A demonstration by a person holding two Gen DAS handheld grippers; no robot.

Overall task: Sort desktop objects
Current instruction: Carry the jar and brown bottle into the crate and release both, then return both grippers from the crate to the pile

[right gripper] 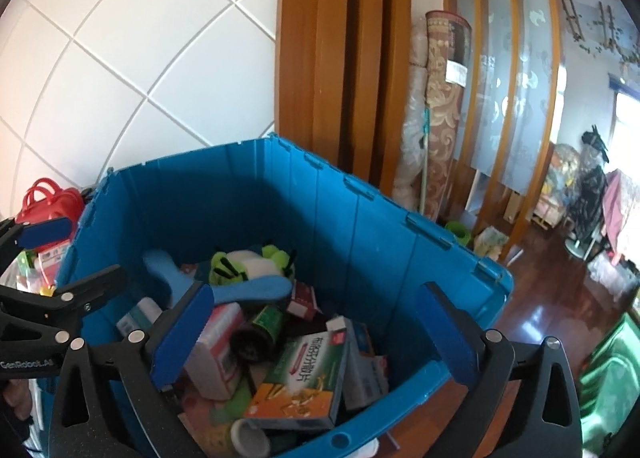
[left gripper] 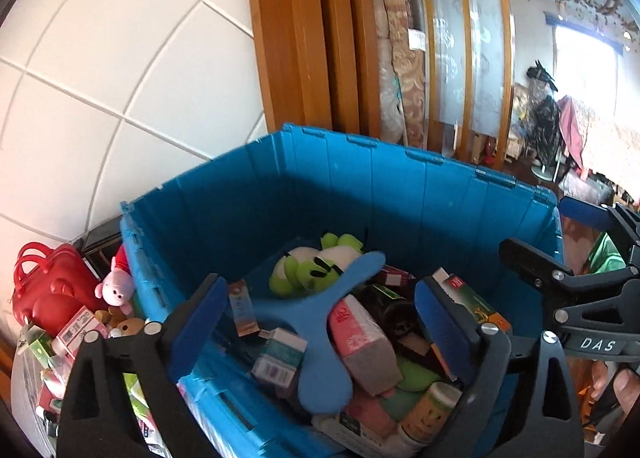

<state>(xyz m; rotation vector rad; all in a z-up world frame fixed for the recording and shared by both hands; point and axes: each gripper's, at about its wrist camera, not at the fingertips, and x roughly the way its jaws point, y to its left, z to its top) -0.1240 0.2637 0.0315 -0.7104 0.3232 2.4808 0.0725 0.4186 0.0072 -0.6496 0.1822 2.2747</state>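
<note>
While both tools (left gripper: 316,322) (right gripper: 316,334) gape over blue bin (left gripper: 400,185), only left view shows pink plush (left gripper: 116,288).

Blue crate (left gripper: 400,193) — smooth ribbed plastic, green-white toy (left gripper: 316,266) in fuzzy plush cloth, medicine box (right gripper: 304,374) of printed glossy cardboard, red bag (left gripper: 44,294) shiny moulded plastic, floor (right gripper: 560,298) — glossy polished wood, wall tiles (left gripper: 120,57) smooth white.

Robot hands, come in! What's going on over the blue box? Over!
Left gripper open, empty, over blue bin. Right gripper open, empty, same bin. Blue Y-shaped toy on top of heap, boxes beneath. Over.
</note>
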